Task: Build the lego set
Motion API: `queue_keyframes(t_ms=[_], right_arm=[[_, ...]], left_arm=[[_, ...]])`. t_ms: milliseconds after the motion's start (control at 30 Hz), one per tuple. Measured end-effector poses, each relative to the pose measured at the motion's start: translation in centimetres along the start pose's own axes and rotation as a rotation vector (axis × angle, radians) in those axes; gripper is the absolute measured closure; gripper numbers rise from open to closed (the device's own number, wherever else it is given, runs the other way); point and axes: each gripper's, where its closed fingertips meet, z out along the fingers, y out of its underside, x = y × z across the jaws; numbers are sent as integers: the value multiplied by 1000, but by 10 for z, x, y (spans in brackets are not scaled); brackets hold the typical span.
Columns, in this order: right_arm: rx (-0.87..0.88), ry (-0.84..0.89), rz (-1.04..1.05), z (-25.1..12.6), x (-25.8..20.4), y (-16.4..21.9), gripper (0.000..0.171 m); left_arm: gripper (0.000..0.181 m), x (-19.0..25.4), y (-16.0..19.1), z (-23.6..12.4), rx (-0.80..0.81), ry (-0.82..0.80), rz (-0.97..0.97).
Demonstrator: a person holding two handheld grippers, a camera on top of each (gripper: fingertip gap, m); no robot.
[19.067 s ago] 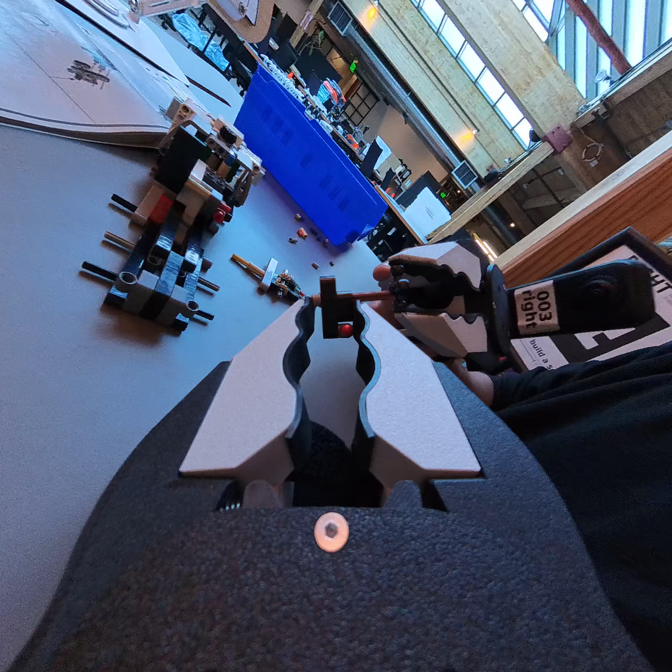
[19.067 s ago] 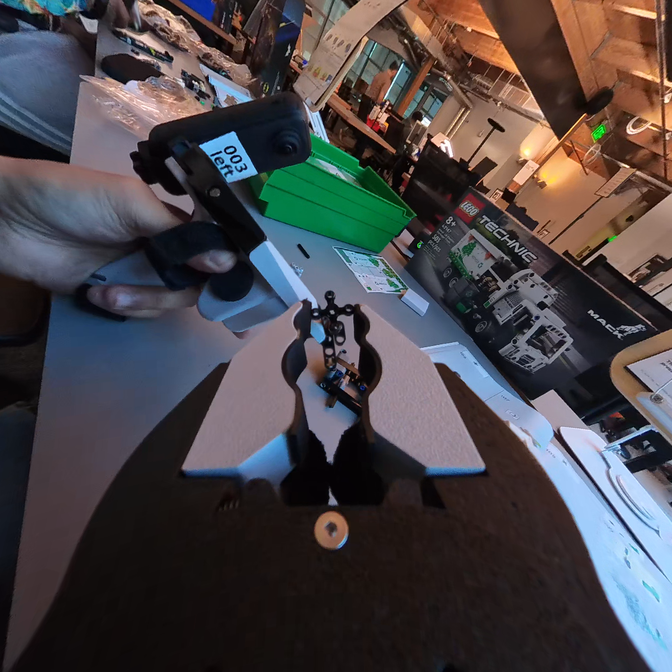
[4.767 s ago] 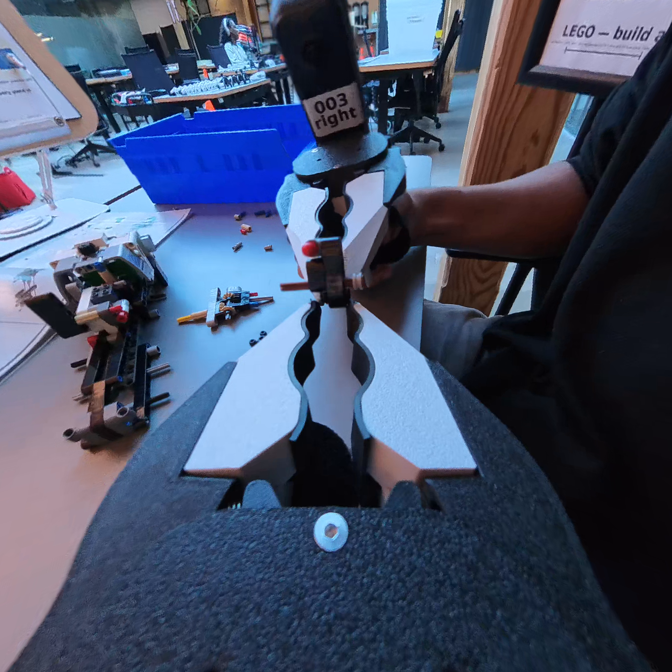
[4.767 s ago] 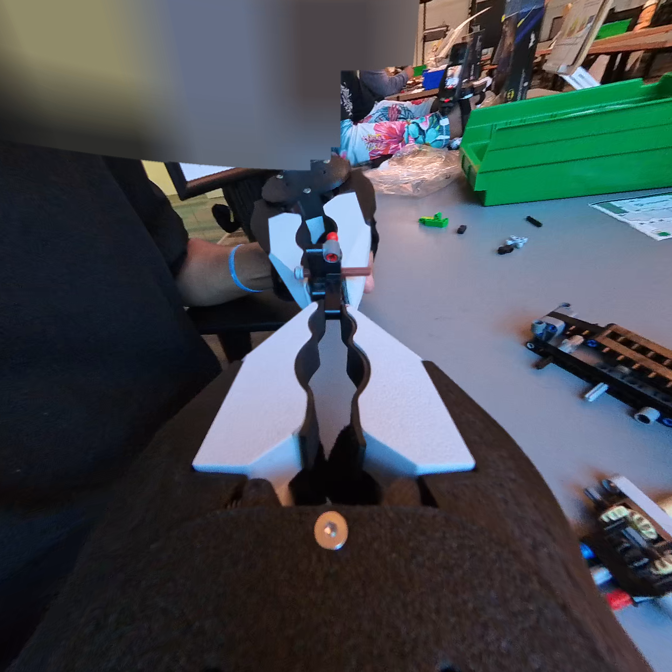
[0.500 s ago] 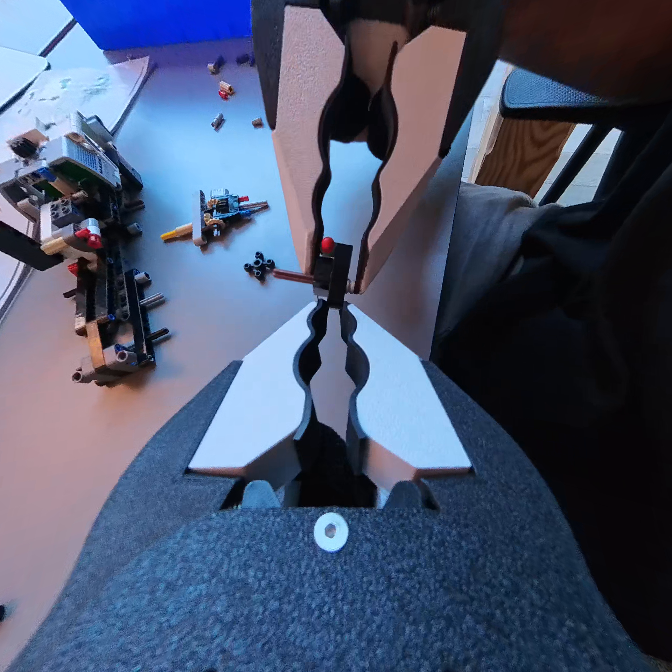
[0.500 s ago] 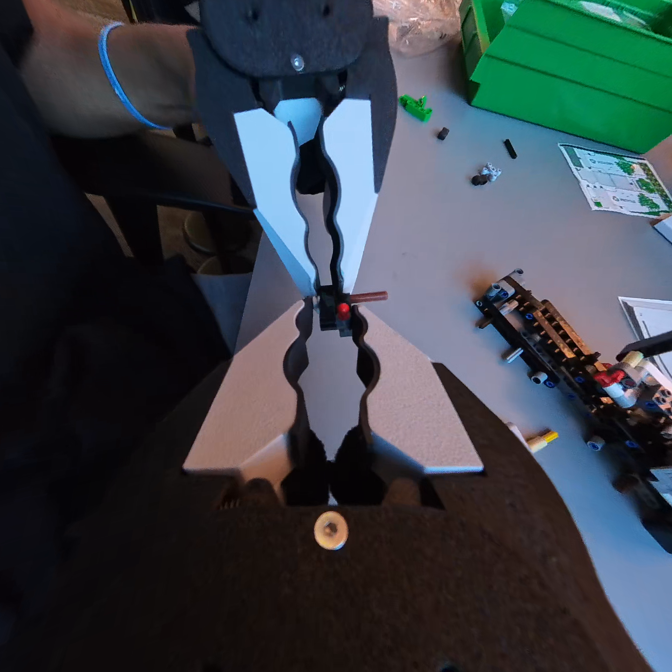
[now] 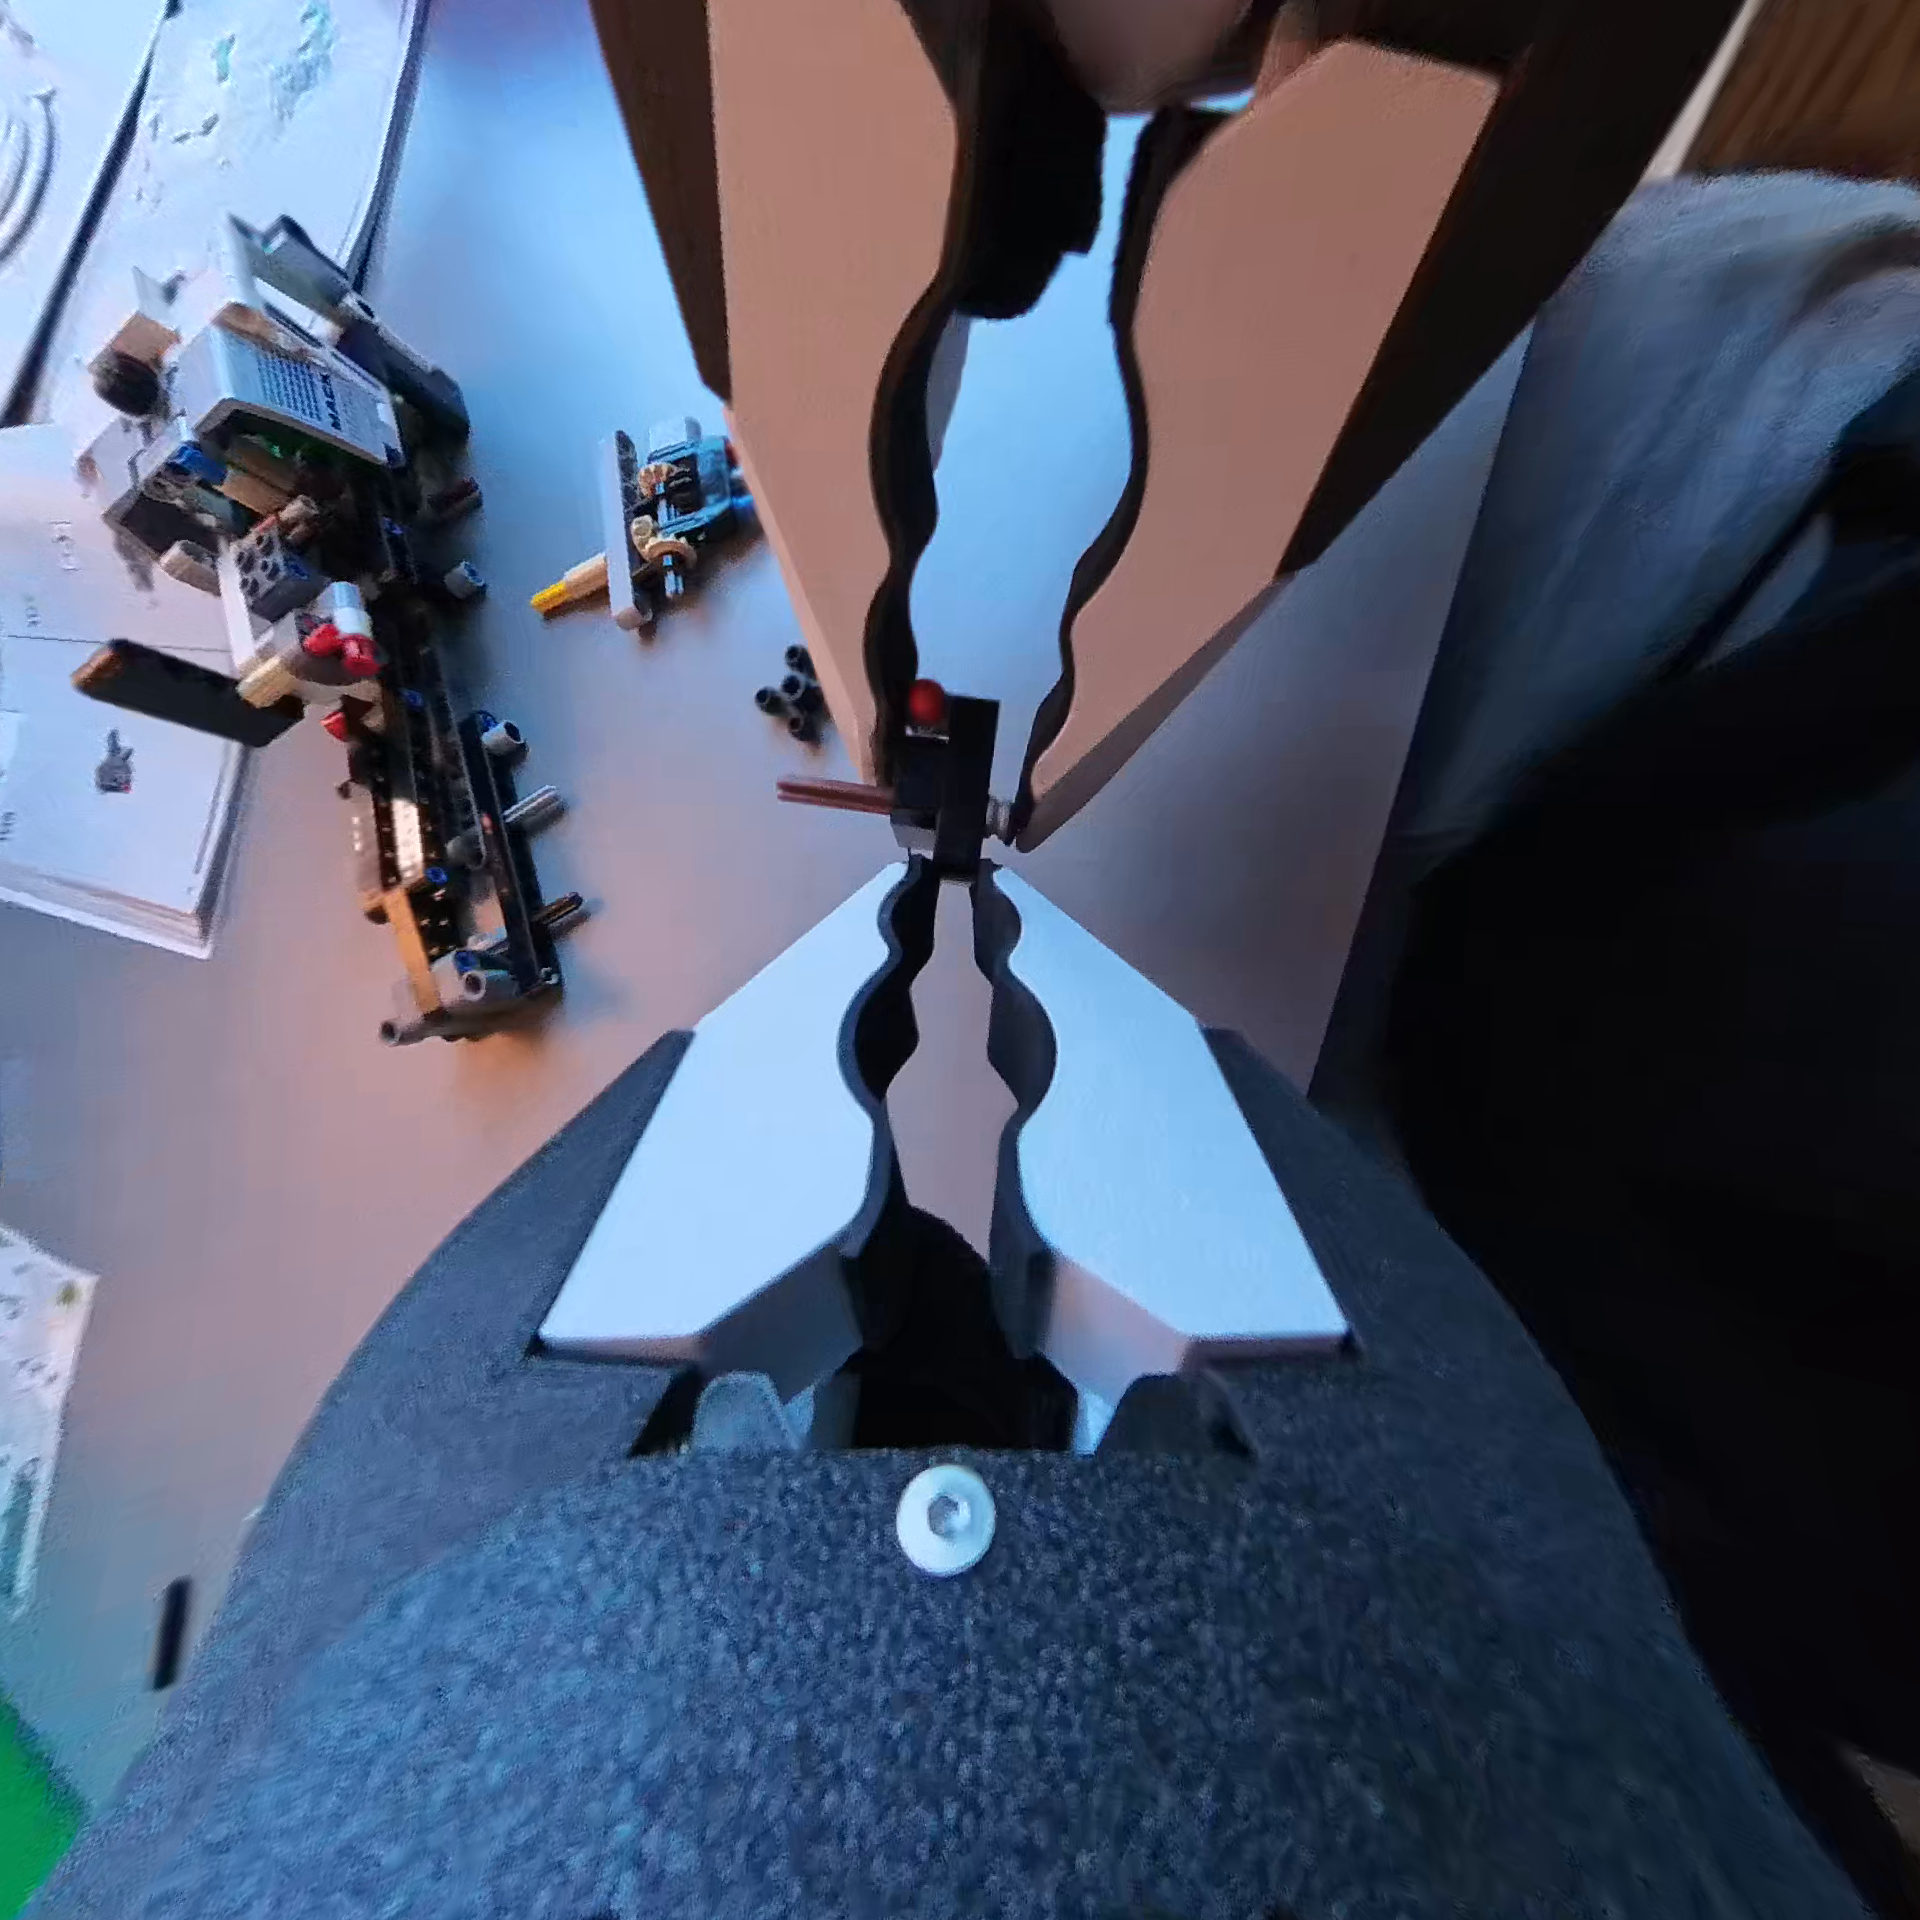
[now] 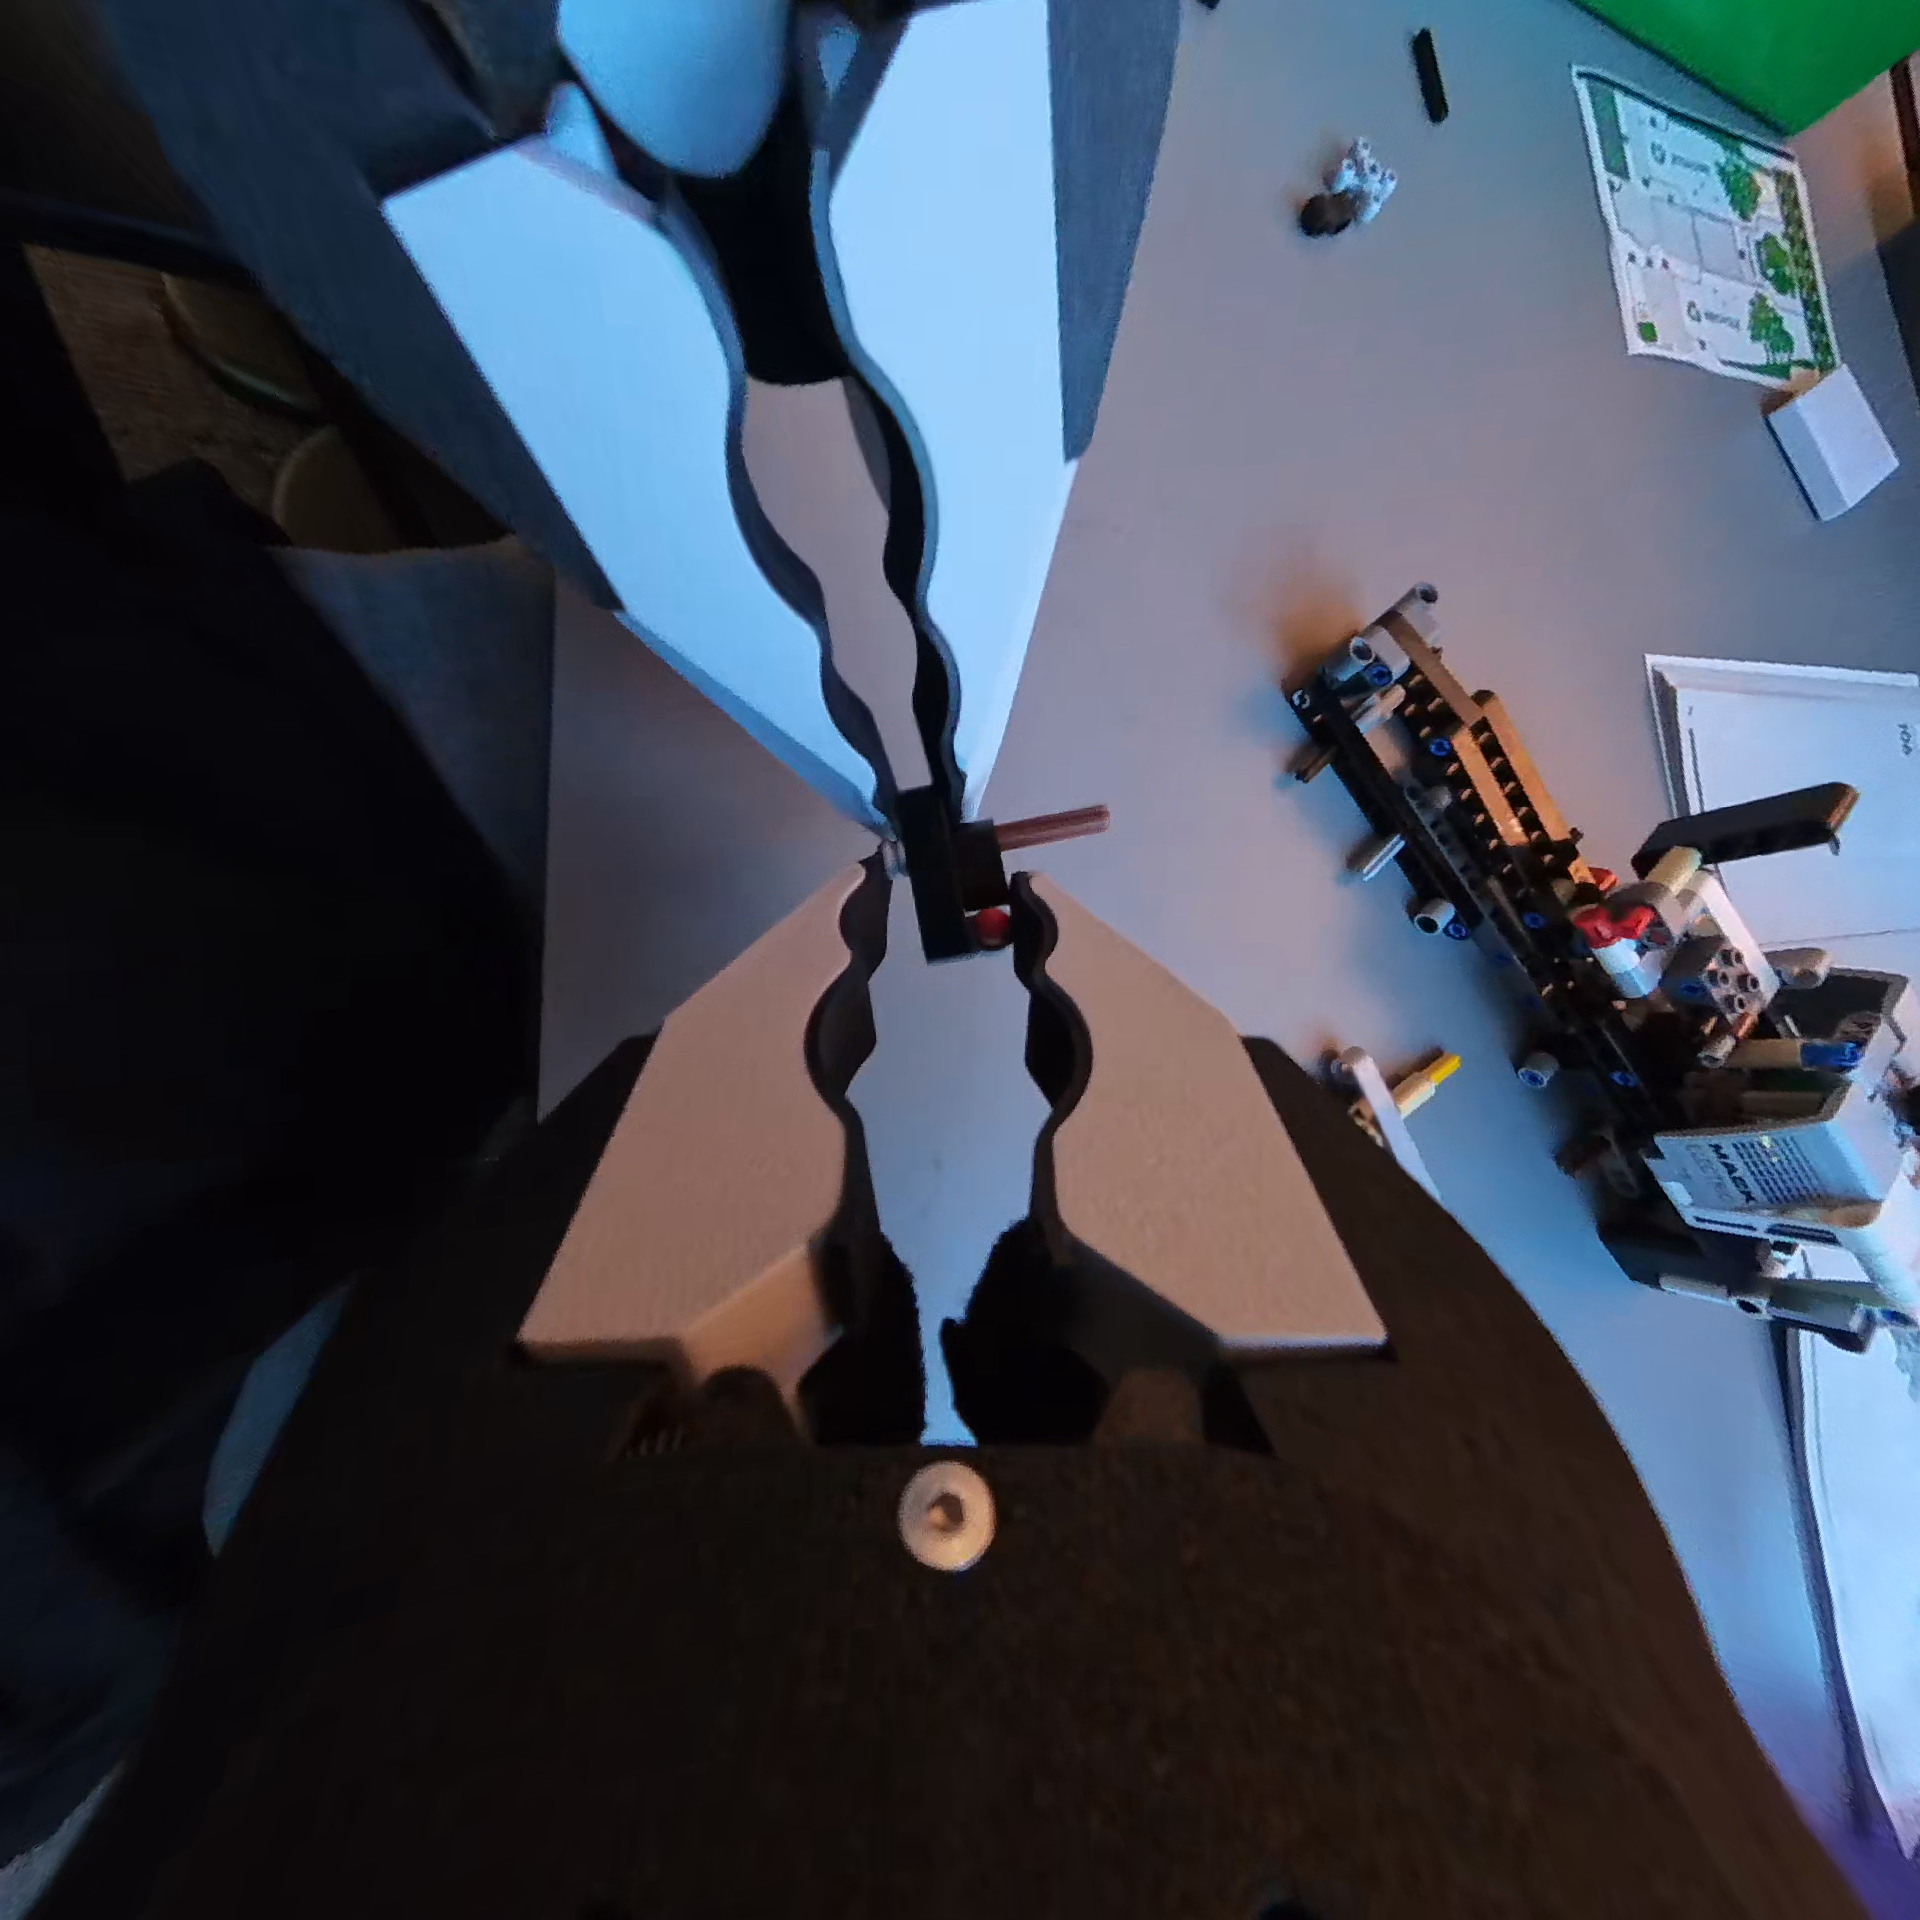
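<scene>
Grey bench (image 7: 260, 1143) carries a half-built truck chassis (image 7: 416, 748); left tool (image 7: 948, 871) pinches the small black sub-assembly (image 7: 951, 774), right tool (image 8: 951, 894) gapes loosely around it, unattached yet.

A grey table (image 8: 1299, 436) lit in warm and bluish tones, with a green bin (image 8: 1766, 52) at its far edge.

You sat at a hobby-style workshop bench (image 8: 1299, 468): half-built model (image 8: 1558, 894), loose parts (image 7: 790, 694), instruction sheets (image 8: 1704, 229), green bin (image 8: 1766, 52).
</scene>
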Motion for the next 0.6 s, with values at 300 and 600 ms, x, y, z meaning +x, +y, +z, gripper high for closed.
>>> queue_keyframes(t_ms=[300, 600], right_arm=[[114, 102, -47, -17, 12, -1, 153], [130, 351, -118, -35, 55, 48, 155]], left_arm=[[172, -10, -19, -6, 104, -67, -26], [143, -41, -20, 42, 170, 37, -245]])
